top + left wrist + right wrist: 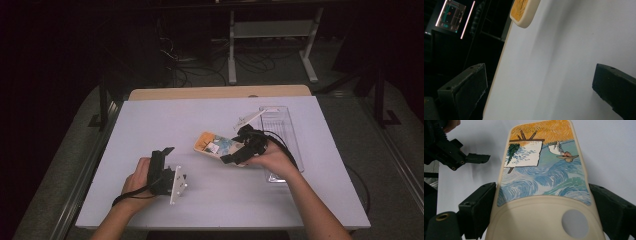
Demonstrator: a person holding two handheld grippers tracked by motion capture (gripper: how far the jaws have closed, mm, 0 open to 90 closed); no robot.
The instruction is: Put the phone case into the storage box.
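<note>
My right gripper [544, 202] clamps one cream case [544, 182] by its long sides, just above the white table [150, 120]. Its long axis runs away from my jaws toward the left gripper [167, 165], which hangs open and empty. The case bears a swirling blue-and-orange painting with an easel. One clear plastic tray [280, 125] lies beside my right hand [272, 159].

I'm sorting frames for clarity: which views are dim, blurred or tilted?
High view: the white table is lit, the room behind nearly black. Left gripper view: steeply tilted, its jaws soft, shadows across the table. Right gripper view: the painted case is sharp and evenly lit.
</note>
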